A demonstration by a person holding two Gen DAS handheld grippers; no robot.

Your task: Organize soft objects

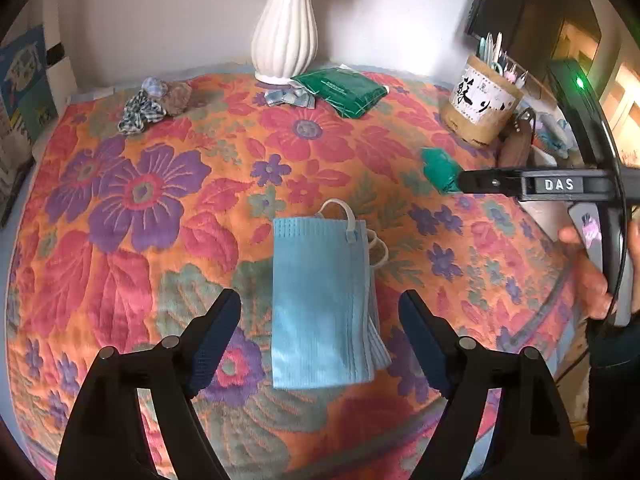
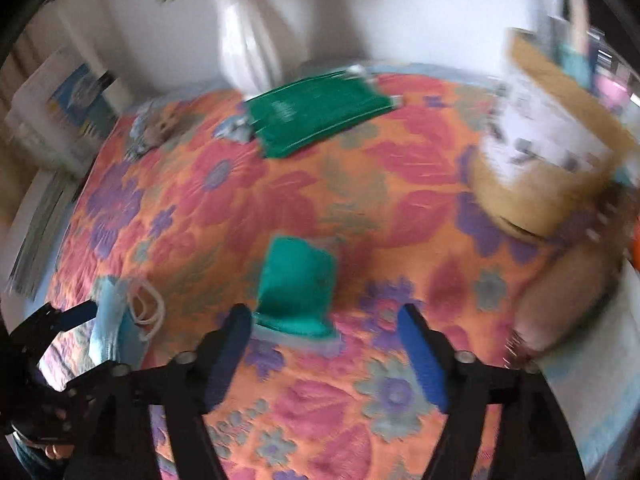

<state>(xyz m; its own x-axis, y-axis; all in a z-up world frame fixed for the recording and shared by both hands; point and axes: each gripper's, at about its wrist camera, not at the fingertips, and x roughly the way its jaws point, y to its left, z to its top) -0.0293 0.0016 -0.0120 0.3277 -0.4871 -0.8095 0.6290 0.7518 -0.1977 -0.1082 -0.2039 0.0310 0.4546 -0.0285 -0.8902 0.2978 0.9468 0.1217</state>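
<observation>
- Toward the near middle of the floral cloth (image 1: 120,208), a folded blue face mask (image 1: 320,304) lies flat with its white ear loops (image 1: 376,248) curled at its far end; the left gripper (image 1: 320,344) hovers over it, jaws spread wide to either side, pads clear of the fabric and holding nothing.
- Off toward the cloth's right edge, a small folded green mask (image 2: 296,292) lies ahead of the right gripper (image 2: 324,348), nearer its left finger; these jaws also stand wide and empty. That view is blurred, so whether the finger touches the mask I cannot tell.
- Along the far edge stand a white vase (image 1: 286,28), a flat green packet (image 1: 344,92) just beside its foot, and a few scrunchies (image 1: 154,104) toward the far-left corner; a paper pen tub (image 1: 482,100) sits at the far-right corner.
- Judged from how things lie, both masks look just set down, each folded.
- The next move probably calls for another loose soft item, likely the scrunchies, or for stacking the masks; thin fabric needs a low, flat pinch at one edge.
</observation>
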